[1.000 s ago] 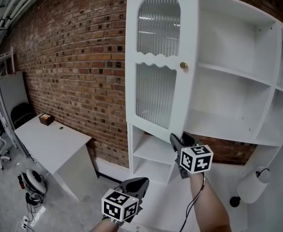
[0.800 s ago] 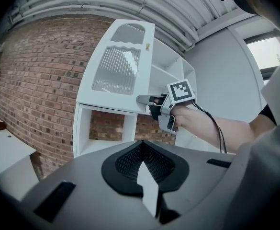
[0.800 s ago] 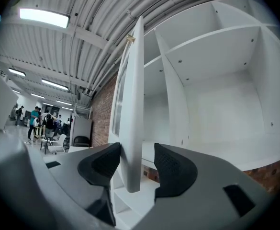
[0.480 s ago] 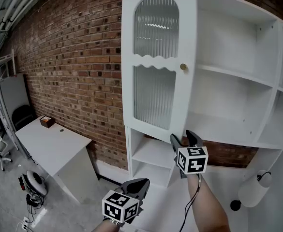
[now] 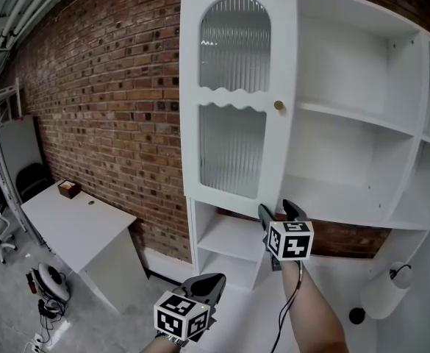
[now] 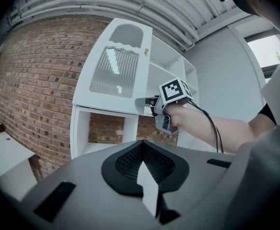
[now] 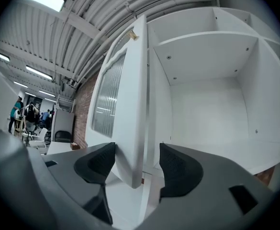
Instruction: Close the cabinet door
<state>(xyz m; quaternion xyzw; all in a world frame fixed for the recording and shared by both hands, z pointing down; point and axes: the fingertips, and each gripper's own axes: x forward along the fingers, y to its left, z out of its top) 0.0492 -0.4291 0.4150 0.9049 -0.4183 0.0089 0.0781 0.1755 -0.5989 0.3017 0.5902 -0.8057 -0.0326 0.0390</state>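
Head view: cabinet door stands swung out from the white shelf unit, knob on its right edge. The door's bottom corner sits between the right gripper jaws, which are opening, pads not clamped on it. Left gripper is low and near, clenched, empty. Brick wall to the left, white desk w/ small box far left.

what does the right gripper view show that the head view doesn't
Only the right gripper view: the cabinet door's lower corner standing between the right gripper's opening fingers, plus people far off. Only the head view: the left gripper, the right gripper's marker cube and the person's forearm. Both: the door, bare shelves, brick wall.
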